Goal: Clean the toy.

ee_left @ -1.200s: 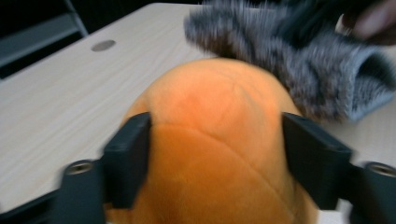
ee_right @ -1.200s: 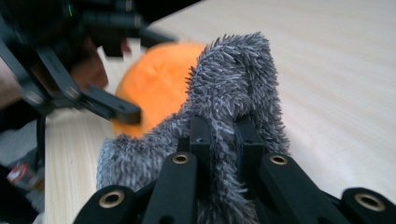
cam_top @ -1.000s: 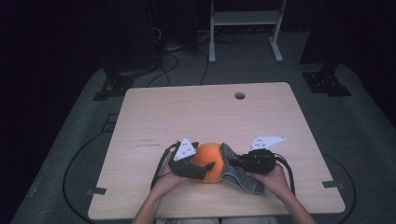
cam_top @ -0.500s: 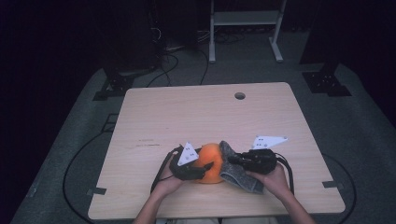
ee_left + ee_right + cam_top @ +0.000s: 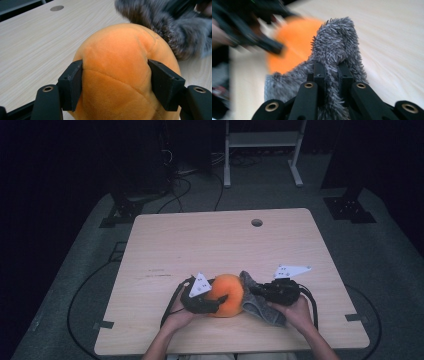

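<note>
while the left gripper [image 5: 210, 301] sits at the near side of the tabletop [image 5: 210, 240], we see that its jaws have just been closing around the orange plush ball [image 5: 227, 294] and then easing back a little; a second ago they stood spread beside it, and now, in the left gripper view, each black pad presses into a flank of the ball [image 5: 120, 75], denting the soft cover. we read that as the grip being made, so the ball is now pinned from the left. it rests on the tabletop close to the near edge, between the two hands.

the right gripper [image 5: 265, 295] has not changed: its jaws stay pressed together on a fold of the grey furry cloth [image 5: 260, 305], which the right gripper view shows bunched up between them [image 5: 334, 50]. the cloth touches the ball's right side and drapes down toward the person's right hand [image 5: 295, 312].

with both things held, we judge that the next move is either to pull the cloth off the ball or to draw it over; which one, we cannot tell.

for room, the near edge is tight, just beyond the wrists, so any pull toward the body has little margin. ahead lies a wide bare stretch of wood up to the small round hole [image 5: 257, 222] near the far edge, and both sides are open too. the cables trailing from each gripper loop off the near edge.
</note>
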`<state>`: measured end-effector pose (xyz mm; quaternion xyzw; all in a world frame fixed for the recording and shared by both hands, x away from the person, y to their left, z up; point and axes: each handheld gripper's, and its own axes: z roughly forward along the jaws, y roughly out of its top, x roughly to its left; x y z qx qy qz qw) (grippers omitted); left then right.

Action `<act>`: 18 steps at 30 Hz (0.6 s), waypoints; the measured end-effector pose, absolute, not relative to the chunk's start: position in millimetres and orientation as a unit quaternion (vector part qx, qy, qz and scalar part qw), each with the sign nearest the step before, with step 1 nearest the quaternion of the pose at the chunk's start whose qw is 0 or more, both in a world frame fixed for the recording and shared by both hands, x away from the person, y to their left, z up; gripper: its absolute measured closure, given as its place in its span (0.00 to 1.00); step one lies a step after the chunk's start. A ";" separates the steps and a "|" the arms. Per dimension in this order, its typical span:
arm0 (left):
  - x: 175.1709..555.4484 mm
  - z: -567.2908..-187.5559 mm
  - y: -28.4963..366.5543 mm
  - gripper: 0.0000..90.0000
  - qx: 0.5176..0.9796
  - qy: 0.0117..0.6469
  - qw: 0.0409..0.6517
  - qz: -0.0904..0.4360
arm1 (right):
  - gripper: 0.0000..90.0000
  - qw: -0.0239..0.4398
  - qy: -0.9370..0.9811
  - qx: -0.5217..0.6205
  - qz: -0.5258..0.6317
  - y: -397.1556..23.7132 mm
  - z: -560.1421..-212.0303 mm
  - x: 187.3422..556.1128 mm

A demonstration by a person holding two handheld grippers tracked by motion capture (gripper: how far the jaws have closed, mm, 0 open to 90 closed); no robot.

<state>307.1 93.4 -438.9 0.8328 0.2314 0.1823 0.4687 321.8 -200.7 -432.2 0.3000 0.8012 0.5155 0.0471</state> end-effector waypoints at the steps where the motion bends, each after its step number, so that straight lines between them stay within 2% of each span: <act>1: 306.9 -436.7 93.2 0.25 0.832 0.225 0.475 0.177 | 0.90 0.042 0.802 0.276 0.528 -191.7 -425.9 318.7; 3: 309.3 -429.8 93.8 0.12 0.829 0.226 0.485 0.167 | 0.89 0.044 0.812 0.266 0.518 -182.1 -429.7 317.8; 4: 311.3 -430.1 93.2 0.11 0.831 0.236 0.473 0.172 | 0.89 0.037 0.810 0.269 0.520 -180.9 -432.2 318.5; 6: 311.6 -436.9 94.3 0.24 0.833 0.239 0.467 0.174 | 0.89 0.038 0.808 0.281 0.516 -183.7 -434.7 321.0; 8: 311.0 -439.3 97.0 0.30 0.831 0.239 0.473 0.168 | 0.89 0.027 0.804 0.301 0.512 -191.5 -442.4 325.3; 13: 308.7 -440.4 95.5 0.37 0.832 0.237 0.468 0.180 | 0.90 0.039 0.802 0.320 0.502 -204.7 -438.9 325.2; 16: 306.7 -441.2 93.2 0.37 0.832 0.230 0.469 0.186 | 0.89 0.046 0.801 0.289 0.522 -195.9 -429.0 319.6; 18: 305.9 -441.4 94.0 0.37 0.834 0.226 0.469 0.185 | 0.89 0.046 0.809 0.288 0.511 -190.2 -434.0 321.3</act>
